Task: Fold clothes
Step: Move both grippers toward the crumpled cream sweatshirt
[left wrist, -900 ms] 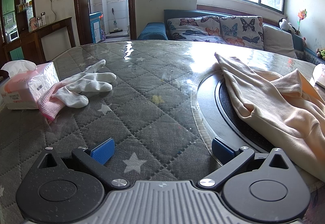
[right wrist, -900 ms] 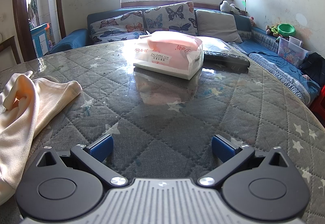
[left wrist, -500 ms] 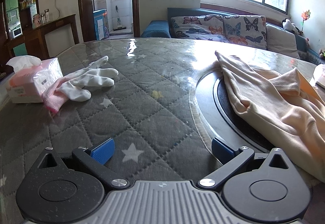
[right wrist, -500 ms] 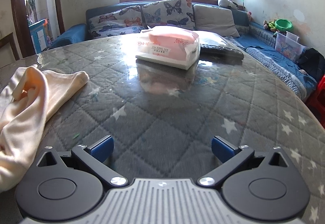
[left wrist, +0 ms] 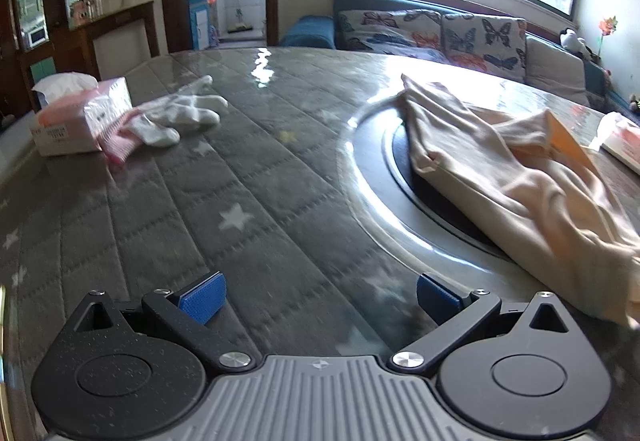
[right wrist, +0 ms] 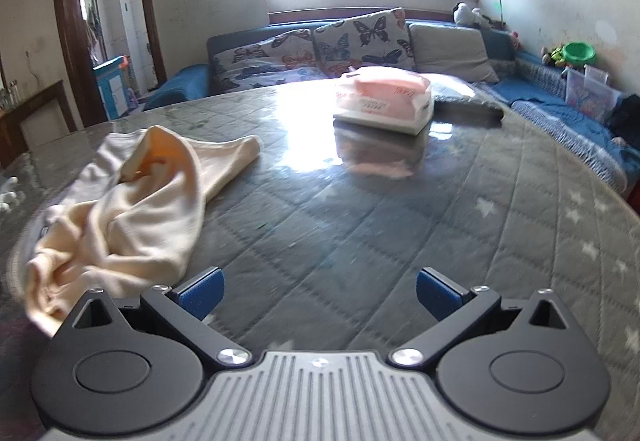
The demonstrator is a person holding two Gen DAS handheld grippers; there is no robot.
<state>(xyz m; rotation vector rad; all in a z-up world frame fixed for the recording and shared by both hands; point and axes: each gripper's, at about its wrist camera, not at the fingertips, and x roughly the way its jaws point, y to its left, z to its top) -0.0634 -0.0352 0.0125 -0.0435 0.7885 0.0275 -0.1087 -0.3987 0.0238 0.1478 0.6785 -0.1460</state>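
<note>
A crumpled cream garment (left wrist: pixel 516 177) lies across the dark round inset of the table, to the right in the left wrist view. The same cream garment (right wrist: pixel 132 205) shows at the left in the right wrist view. My left gripper (left wrist: pixel 318 299) hovers over the quilted cover, open, with only bare cover between its blue pads (left wrist: pixel 202 297). My right gripper (right wrist: pixel 318 295) is open too, above the cover, with the cloth's lower edge just left of its left pad. Neither gripper touches the garment.
A grey star-patterned quilted table cover (left wrist: pixel 240 201) lies under a glossy film. White gloves (left wrist: pixel 180 117) and a pink tissue pack (left wrist: pixel 76 121) lie far left. Another pink tissue pack (right wrist: pixel 384 101) and a dark flat object (right wrist: pixel 466 101) sit at the far side. A sofa stands behind the table.
Both views have drawn back and risen: more of the table shows. In the right wrist view the garment has come further into frame and closer to the left pad. Both grippers stay open.
</note>
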